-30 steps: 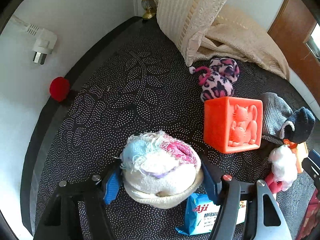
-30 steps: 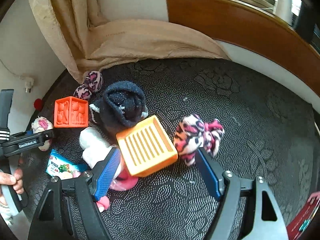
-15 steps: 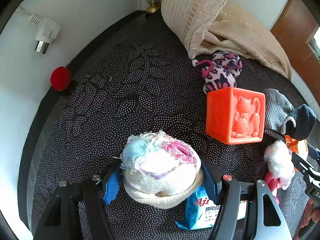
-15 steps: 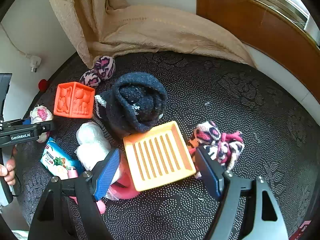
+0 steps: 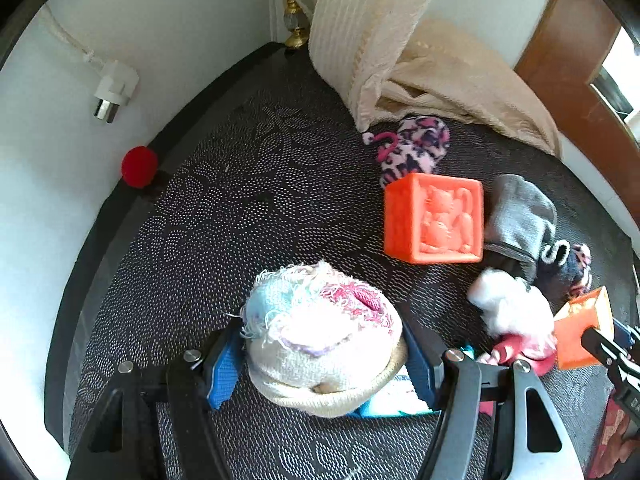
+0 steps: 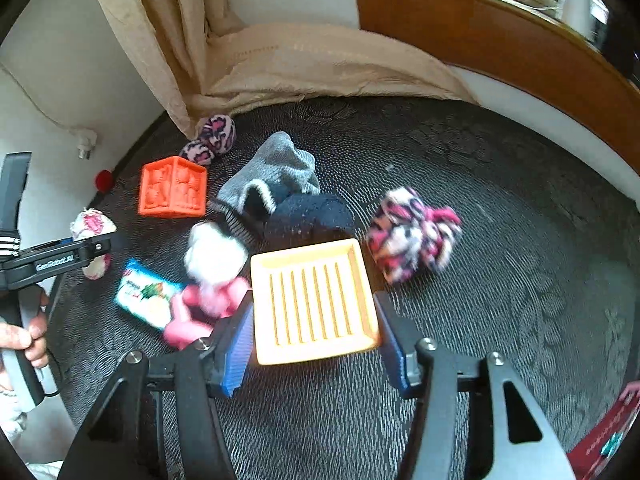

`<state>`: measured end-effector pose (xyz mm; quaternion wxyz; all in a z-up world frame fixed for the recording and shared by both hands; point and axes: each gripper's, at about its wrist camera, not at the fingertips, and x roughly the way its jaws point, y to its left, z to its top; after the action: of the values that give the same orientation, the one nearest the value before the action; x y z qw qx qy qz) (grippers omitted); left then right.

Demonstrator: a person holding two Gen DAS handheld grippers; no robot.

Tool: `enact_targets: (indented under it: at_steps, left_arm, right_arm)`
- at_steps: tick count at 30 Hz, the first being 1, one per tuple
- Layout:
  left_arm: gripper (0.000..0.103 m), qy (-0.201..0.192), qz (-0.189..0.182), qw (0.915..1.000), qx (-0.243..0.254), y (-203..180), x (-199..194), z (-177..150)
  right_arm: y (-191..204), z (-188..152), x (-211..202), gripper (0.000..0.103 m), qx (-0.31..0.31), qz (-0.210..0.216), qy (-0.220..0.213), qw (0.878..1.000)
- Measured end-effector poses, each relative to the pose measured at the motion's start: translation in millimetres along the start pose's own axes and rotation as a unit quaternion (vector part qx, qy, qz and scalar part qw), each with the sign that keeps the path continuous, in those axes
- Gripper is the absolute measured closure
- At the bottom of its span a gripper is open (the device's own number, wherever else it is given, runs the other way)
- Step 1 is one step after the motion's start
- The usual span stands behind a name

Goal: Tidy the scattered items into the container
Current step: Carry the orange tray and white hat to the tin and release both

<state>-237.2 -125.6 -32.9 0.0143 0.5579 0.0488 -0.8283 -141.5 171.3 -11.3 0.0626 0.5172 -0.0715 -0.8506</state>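
Observation:
A fluffy white, blue and pink sock ball (image 5: 320, 332) sits between the blue pads of my left gripper (image 5: 320, 364), which is shut on it just above the dark carpet. In the right wrist view, an orange slatted tray (image 6: 312, 292) fills the gap of my right gripper (image 6: 314, 344). Its jaws are closing, and both pads touch the tray's sides. The tray (image 5: 584, 328) also shows at the right edge of the left wrist view. A white and pink plush (image 6: 212, 256) lies beside the tray's left edge.
Scattered on the carpet are an orange cube (image 6: 174, 188), a grey sock (image 6: 276, 168), a dark blue sock (image 6: 308, 216), a pink-and-black sock bundle (image 6: 412, 236), a leopard plush (image 5: 412, 148) and a snack packet (image 6: 144, 296). A curtain (image 5: 360, 20) pools at the back wall. A red ball (image 5: 139, 166) lies by the wall.
My right gripper moved in over the orange tray and its jaws narrowed onto it. The dark sock no longer lies on the tray. My left gripper keeps its hold on the sock ball.

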Motion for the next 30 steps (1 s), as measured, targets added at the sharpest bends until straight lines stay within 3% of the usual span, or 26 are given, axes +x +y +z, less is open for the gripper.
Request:
enact_targets:
  at_steps: [5, 9, 18, 21, 30]
  left_arm:
    - [0.032, -0.006, -0.007, 0.9998, 0.015, -34, -25, -27]
    - [0.032, -0.009, -0.020, 0.9993, 0.029, -55, -68, -68]
    - [0.032, -0.025, -0.040, 0.9955, 0.083, -119, -106, -100]
    - [0.032, -0.025, -0.048, 0.9931, 0.104, -146, -113, -112]
    - [0.032, -0.024, -0.084, 0.9819, 0.168, -241, -131, -146]
  right_arm:
    - [-8, -24, -27, 0.043, 0.029, 0.006, -0.015, 0.999]
    - [-19, -41, -47, 0.043, 0.052, 0.009, -0.026, 0.998]
    - [-63, -79, -104, 0.043, 0.101, 0.000, -0.066, 0.993]
    - [-84, -91, -124, 0.043, 0.122, -0.010, -0.078, 0.989]
    - [-128, -169, -184, 0.043, 0.205, -0.064, -0.117, 0.970]
